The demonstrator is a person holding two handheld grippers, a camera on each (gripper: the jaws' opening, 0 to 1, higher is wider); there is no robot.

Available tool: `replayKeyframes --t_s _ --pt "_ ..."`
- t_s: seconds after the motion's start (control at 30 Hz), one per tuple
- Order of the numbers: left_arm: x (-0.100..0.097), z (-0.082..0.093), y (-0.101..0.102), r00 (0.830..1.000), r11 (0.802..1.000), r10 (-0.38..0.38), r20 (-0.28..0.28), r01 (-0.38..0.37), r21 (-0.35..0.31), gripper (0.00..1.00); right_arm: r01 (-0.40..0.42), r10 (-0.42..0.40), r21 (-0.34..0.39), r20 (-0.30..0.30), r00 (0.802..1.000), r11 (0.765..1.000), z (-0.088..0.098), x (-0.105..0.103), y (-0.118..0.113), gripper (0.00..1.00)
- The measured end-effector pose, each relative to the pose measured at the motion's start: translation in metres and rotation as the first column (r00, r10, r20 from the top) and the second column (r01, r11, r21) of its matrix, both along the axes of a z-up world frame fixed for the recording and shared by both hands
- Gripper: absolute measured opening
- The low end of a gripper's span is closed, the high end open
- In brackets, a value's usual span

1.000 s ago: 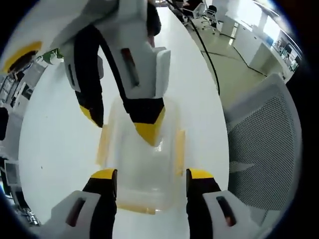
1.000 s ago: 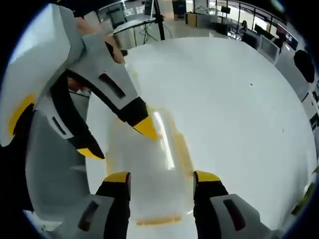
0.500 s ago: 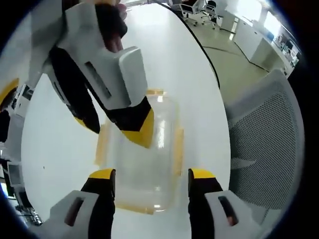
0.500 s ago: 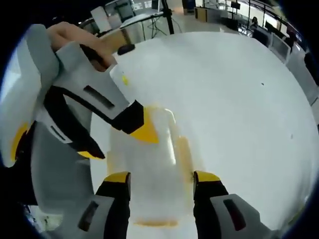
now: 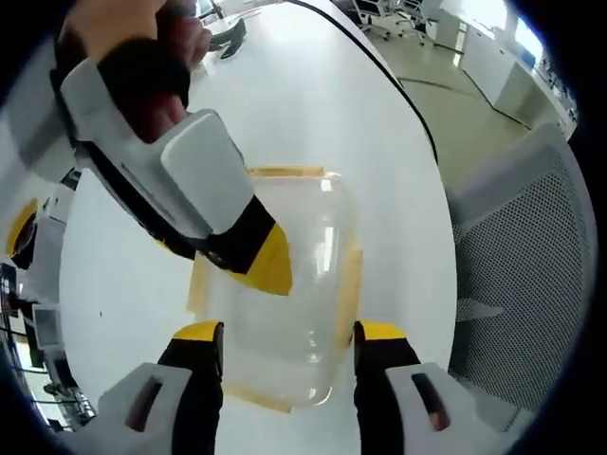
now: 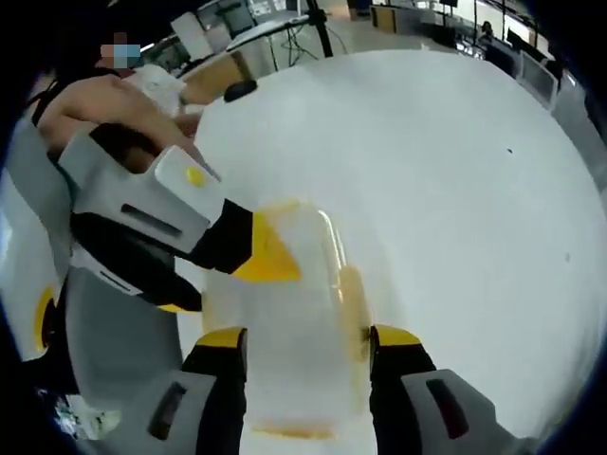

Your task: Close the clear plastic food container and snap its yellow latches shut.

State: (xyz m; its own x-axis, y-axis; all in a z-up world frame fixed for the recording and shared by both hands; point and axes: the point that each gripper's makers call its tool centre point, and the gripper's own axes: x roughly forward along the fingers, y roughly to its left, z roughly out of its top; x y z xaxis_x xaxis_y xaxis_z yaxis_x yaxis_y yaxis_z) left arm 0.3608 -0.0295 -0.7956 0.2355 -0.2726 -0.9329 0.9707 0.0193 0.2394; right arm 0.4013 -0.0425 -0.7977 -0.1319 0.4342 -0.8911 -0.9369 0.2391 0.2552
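Looking down, we see the clear container [image 5: 275,303] on the white table [image 5: 370,142], between the open jaws of our left gripper [image 5: 283,334]. The right gripper [image 6: 305,339] is open around it too, holding nothing. We think the box is light, stiff and slippery, so press on the yellow latches [image 5: 349,284]. The table edge and a chair [image 5: 517,275] sit at 3 o'clock; open room lies toward 12.
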Motion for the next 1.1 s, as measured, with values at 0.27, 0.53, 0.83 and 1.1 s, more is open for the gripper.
replayKeyframes --t_s 0.27,0.53,0.83,1.1 --pt "-0.0014 -0.0032 0.0015 0.997 0.999 -0.048 0.06 0.047 0.014 0.57 0.003 -0.003 -0.002 -0.032 0.999 1.0 -0.0009 -0.0025 0.0005 0.52" --pt "0.0004 -0.0025 0.0008 0.997 0.999 -0.046 0.065 0.045 0.003 0.55 0.009 -0.009 0.006 -0.059 0.998 1.0 -0.0014 -0.0002 -0.0016 0.47" --pt "0.002 -0.003 0.0005 0.997 0.999 -0.042 0.07 0.041 0.025 0.54 0.012 -0.012 -0.007 -0.071 0.997 1.0 -0.002 -0.0015 0.0001 0.45" --pt "0.0022 -0.0039 -0.0013 0.994 0.996 -0.083 0.077 0.08 0.044 0.53 0.012 -0.014 -0.024 -0.104 0.994 1.0 -0.0038 -0.0069 -0.0033 0.43"
